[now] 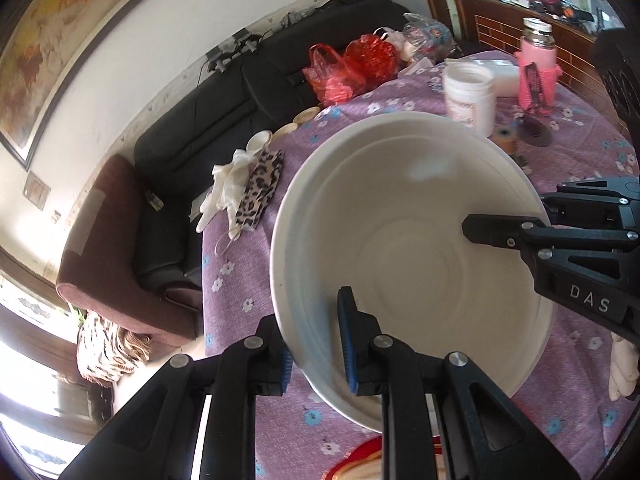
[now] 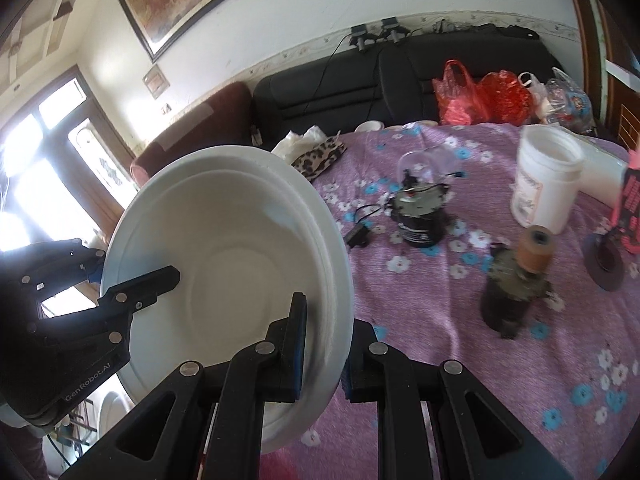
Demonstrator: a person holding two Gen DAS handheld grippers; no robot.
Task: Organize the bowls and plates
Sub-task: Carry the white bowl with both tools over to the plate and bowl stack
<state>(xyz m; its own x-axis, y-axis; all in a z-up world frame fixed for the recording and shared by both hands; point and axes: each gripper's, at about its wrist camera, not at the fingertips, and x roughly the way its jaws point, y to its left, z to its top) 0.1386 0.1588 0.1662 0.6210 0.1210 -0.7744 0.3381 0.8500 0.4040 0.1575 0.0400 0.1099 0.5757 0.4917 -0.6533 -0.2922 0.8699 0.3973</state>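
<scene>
A large white bowl (image 1: 412, 252) is held tilted above the purple flowered tablecloth (image 1: 248, 280); a second white rim nests inside it. My left gripper (image 1: 316, 344) is shut on the bowl's near rim, one finger inside, one outside. My right gripper (image 1: 516, 220) grips the opposite rim. In the right wrist view the bowl (image 2: 232, 256) fills the left half; my right gripper (image 2: 324, 344) is shut on its rim, and my left gripper (image 2: 132, 280) clamps the far side.
On the table stand a white plastic jar (image 2: 544, 184), a pink-sleeved bottle (image 1: 536, 68), two dark gadgets (image 2: 420, 216), a tape roll (image 2: 536, 248), a leopard-print mask (image 1: 260, 188) and white gloves (image 1: 224, 192). A black sofa (image 1: 208, 112) with red bags (image 1: 348, 68) stands behind.
</scene>
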